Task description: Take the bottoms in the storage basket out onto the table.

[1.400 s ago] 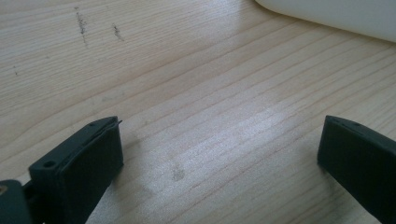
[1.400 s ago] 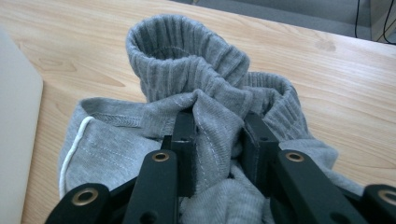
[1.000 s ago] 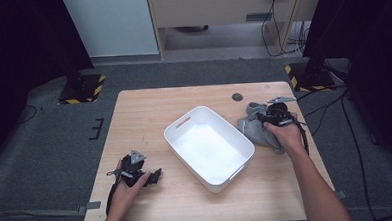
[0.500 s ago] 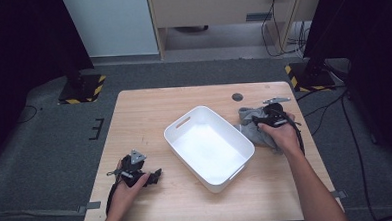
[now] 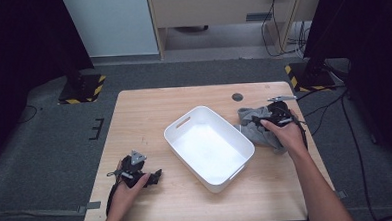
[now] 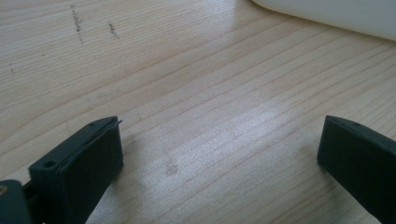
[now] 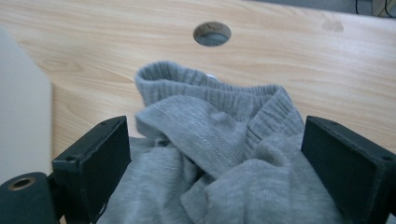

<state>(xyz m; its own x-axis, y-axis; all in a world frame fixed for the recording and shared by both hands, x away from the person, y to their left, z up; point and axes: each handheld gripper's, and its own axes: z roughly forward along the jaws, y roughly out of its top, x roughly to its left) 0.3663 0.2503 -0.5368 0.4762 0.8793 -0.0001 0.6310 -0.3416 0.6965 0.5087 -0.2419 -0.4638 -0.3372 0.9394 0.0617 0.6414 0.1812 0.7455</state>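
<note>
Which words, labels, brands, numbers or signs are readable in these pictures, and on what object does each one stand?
None: no readable text.
Grey garment: no label or print shows.
White bin: plain, no marking.
Wooden table: faint dark scuffs, not letters.
Yellow-and-black hazard stripes on the stand bases: a pattern, not words.

Two bare forearms, no sleeves in sight. Left hand-held gripper [image 5: 154, 176]: black body, grey three-cornered plate on top, black cable looping back beside the wrist. Right hand-held gripper [image 5: 254, 122]: black as well, with a thin grey plate at its far end and a dark cable trailing off. Jaws on both: flat, matte black, square-edged blocks with thin pads on their inner faces. Small round holes near the base of the left-hand jaw in each gripper view.
</note>
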